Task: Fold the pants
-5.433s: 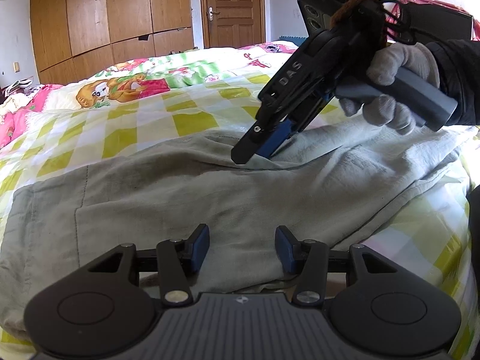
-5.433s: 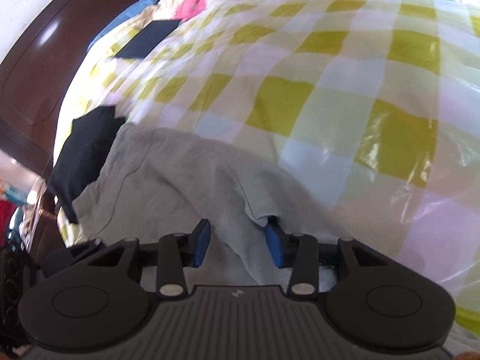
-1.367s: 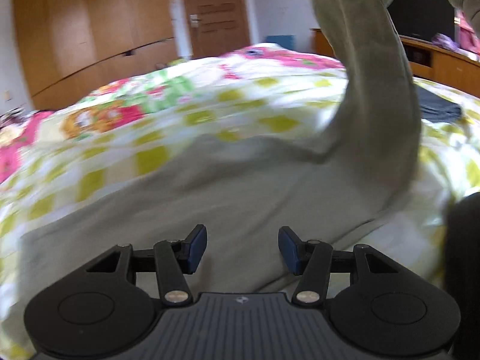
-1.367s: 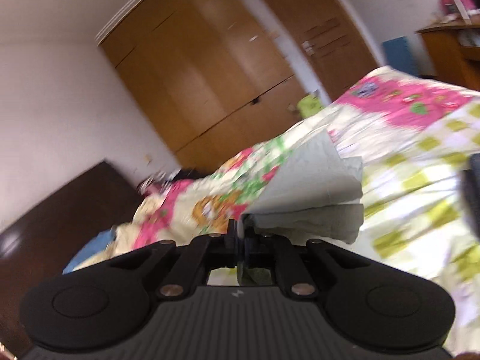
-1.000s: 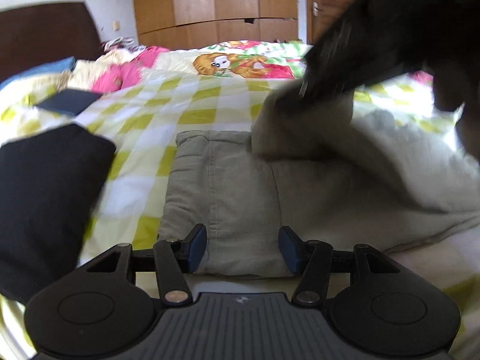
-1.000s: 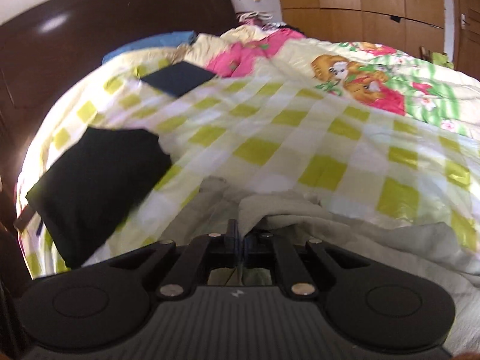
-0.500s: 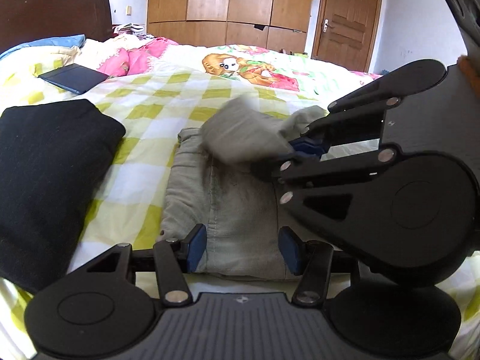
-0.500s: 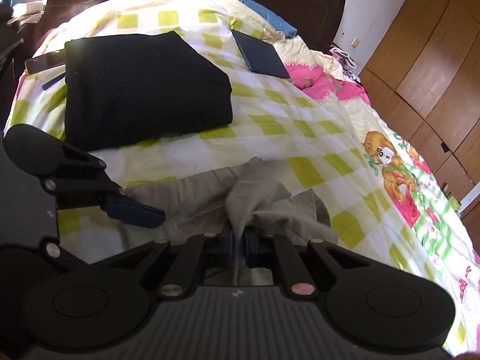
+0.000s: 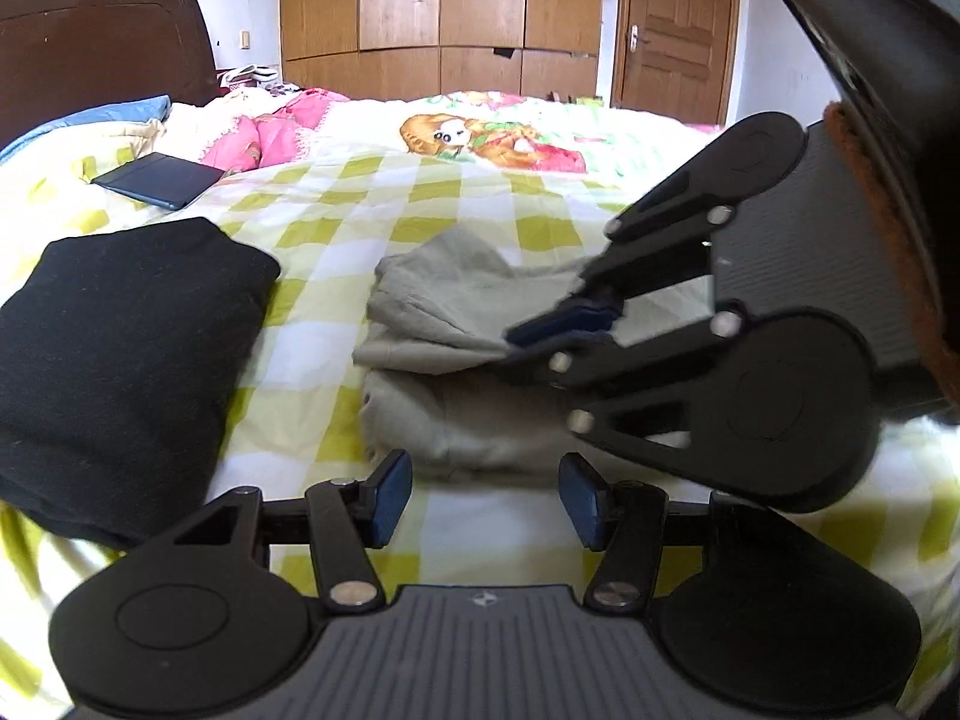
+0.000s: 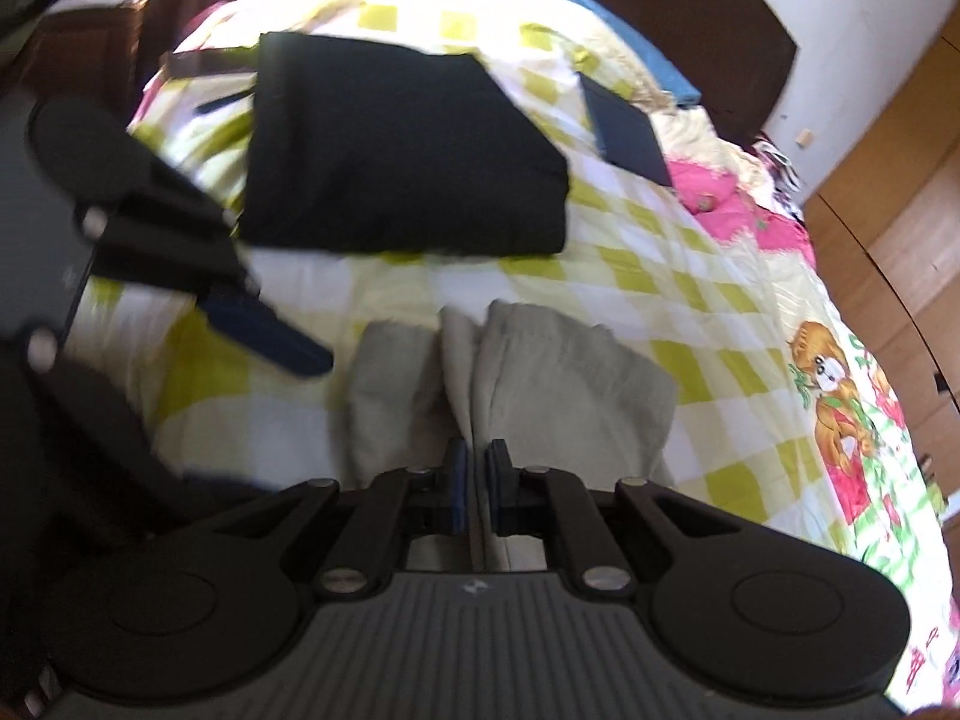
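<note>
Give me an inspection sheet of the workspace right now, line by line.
Surface: bed with a yellow-checked quilt.
Job's things: grey-green pants, partly folded, top layer pinched.
Clutter: folded black garment left of the pants; dark flat case near the pillows.
Grippers: right gripper shut on the pants' top layer; left gripper open, holding nothing, just short of the pants.
Cables: nothing seen.
Surroundings: dark headboard, wooden wardrobe, door.

Black hand-held gripper [image 9: 483, 495], blue pads [image 9: 390, 495]
</note>
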`<state>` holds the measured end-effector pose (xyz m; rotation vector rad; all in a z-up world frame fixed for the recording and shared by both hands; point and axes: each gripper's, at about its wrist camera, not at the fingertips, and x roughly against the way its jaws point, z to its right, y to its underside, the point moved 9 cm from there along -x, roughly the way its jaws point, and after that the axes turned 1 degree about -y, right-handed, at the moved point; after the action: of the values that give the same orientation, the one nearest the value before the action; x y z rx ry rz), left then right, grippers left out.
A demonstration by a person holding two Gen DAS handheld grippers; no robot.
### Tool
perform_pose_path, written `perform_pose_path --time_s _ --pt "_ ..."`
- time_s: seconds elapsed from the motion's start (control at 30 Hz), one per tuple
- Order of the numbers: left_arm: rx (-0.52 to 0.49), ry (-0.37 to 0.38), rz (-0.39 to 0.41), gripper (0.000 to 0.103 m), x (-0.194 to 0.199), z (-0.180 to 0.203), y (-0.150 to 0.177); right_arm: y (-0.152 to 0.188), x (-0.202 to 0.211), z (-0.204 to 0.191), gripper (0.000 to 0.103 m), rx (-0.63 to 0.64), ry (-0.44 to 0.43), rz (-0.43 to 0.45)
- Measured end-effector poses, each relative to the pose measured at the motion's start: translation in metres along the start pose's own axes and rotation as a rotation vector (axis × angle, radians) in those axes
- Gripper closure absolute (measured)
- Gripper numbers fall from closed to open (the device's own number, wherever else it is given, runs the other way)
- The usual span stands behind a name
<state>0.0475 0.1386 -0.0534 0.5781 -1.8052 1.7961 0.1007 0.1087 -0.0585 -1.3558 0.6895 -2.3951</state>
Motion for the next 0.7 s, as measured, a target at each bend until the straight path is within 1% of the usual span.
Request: perform_pose_path --time_s 0.07,0.17,0.2,0.27,0.33,0.37,0.4,0.47,0.53,0.57,0.6,0.67,0.7 --pt "-0.006 -0.005 -0.007 0.035 0.003 -0.002 0.004 0.006 -0.001 -0.006 0.096 0.008 -0.014 -0.012" --pt "0.029 -0.006 -0.013 0.035 0.004 -0.007 0.008 0.01 -0.004 -0.006 0.096 0.011 0.018 -0.029" --pt "0.039 -0.008 -0.004 0.035 0.005 -0.01 0.006 0.009 -0.004 -0.003 0.095 0.002 0.038 -0.028" --pt "0.052 -0.014 0.022 0.035 0.009 -0.014 0.004 0.005 -0.002 0.001 0.092 -0.021 0.046 -0.012" --pt "0.044 -0.024 0.045 0.035 0.014 -0.017 0.004 0.002 -0.003 0.001 0.081 -0.013 0.058 -0.002" --pt "0.037 -0.029 0.051 0.035 0.015 -0.018 0.003 0.002 -0.006 -0.001 0.067 0.008 0.061 -0.008" --pt "0.028 -0.033 0.06 0.035 0.016 -0.02 0.003 0.003 -0.009 -0.003 0.06 0.025 0.057 -0.014" --pt "0.022 -0.028 0.078 0.035 0.017 -0.024 -0.004 0.006 -0.014 -0.002 0.061 0.022 0.067 -0.025" --pt "0.023 -0.023 0.109 0.035 0.018 -0.029 -0.013 0.006 -0.019 0.004 0.066 -0.014 0.079 -0.041" --pt "0.017 -0.025 0.121 0.035 0.017 -0.03 -0.018 0.006 -0.02 0.009 0.077 -0.044 0.084 -0.05" --pt "0.005 -0.031 0.132 0.035 0.016 -0.031 -0.024 0.006 -0.019 0.014 0.083 -0.078 0.077 -0.055" --pt "-0.027 -0.04 0.157 0.035 0.013 -0.031 -0.038 0.004 -0.012 0.022 0.083 -0.135 0.056 -0.038" --pt "-0.032 -0.035 0.173 0.034 0.011 -0.031 -0.045 0.004 -0.01 0.023 0.083 -0.136 0.068 -0.034"
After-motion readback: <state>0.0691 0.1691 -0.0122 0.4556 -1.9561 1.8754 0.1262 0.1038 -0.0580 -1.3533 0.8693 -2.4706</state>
